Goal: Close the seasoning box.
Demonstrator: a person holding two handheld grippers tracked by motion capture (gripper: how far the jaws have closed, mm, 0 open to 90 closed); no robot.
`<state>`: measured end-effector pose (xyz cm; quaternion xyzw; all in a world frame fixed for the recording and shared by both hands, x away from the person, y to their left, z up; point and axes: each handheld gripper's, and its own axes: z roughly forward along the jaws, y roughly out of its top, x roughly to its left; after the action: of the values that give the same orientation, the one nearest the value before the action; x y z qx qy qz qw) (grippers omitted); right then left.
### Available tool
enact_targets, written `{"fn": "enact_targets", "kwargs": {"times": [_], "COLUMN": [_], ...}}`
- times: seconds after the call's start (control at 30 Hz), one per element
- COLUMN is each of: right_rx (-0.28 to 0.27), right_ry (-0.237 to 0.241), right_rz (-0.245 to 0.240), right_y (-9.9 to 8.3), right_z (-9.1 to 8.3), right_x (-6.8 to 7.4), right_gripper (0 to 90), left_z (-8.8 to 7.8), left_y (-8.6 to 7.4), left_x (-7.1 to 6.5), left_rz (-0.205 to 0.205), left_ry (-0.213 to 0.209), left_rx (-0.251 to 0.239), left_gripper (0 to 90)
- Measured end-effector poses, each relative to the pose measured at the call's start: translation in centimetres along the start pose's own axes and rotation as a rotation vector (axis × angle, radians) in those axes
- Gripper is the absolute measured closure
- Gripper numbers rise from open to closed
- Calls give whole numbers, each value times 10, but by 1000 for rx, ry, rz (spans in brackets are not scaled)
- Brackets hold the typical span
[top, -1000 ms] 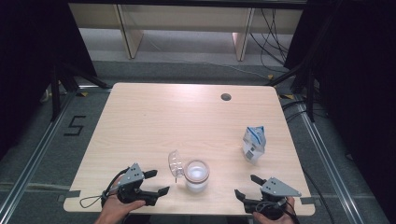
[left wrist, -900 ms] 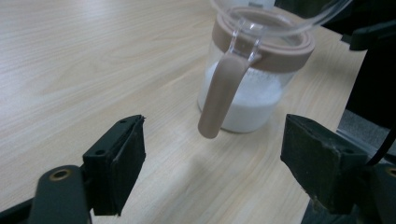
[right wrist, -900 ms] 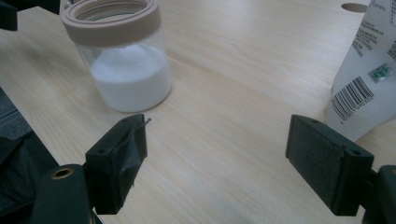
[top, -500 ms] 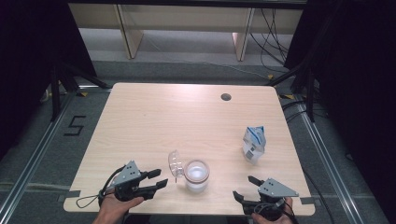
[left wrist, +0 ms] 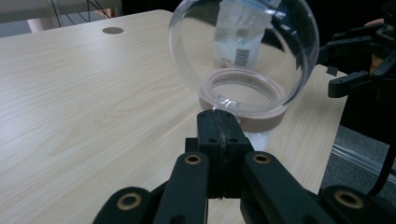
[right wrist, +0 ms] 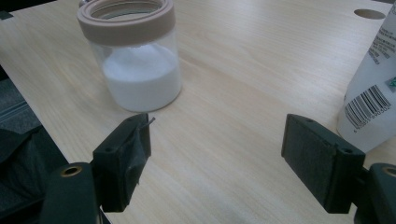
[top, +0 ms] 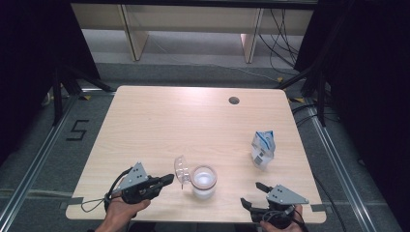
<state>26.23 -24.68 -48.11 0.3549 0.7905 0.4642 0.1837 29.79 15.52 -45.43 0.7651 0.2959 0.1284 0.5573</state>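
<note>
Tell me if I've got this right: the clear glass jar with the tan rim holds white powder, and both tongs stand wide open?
Not quite. The left tongs are shut, pinching the tab of the clear hinged lid, as the left gripper view shows. The clear glass jar with the tan rim does hold white powder, and the right tongs stand open.

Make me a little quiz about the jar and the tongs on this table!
1. True or false: the left tongs are shut right at the tab of the jar's clear flip lid.
2. What is inside the jar?
A. white powder
B. red beads
C. nothing
3. Fill in: the right tongs have their jaws ____, with nothing between them.

Key: 1 true, the left jaws have just been closing and now meet at the lid's tab. 2 A. 3 open, and the white pouch stands apart near the table's right edge.
</note>
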Motion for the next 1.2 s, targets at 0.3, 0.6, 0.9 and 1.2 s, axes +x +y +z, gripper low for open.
{"fn": "enact_targets", "kwargs": {"times": [0.3, 0.6, 0.9, 1.2], "right_rx": [-2, 3, 9, 3], "right_ry": [1, 5, 8, -7], "right_rz": [-10, -10, 24, -12], "right_y": [0, 0, -1, 0], "right_z": [1, 2, 2, 1], "right_x": [1, 1, 4, 1], "right_gripper": [254, 255, 255, 255], "left_z": [4, 8, 14, 18], "left_y": [7, 10, 15, 16], "left_x": [-3, -5, -10, -14], "left_rz": [26, 38, 53, 67], "left_ry": [-10, -26, -35, -55], "left_rx": [-1, -13, 0, 4], "left_gripper": [894, 894, 894, 894]}}
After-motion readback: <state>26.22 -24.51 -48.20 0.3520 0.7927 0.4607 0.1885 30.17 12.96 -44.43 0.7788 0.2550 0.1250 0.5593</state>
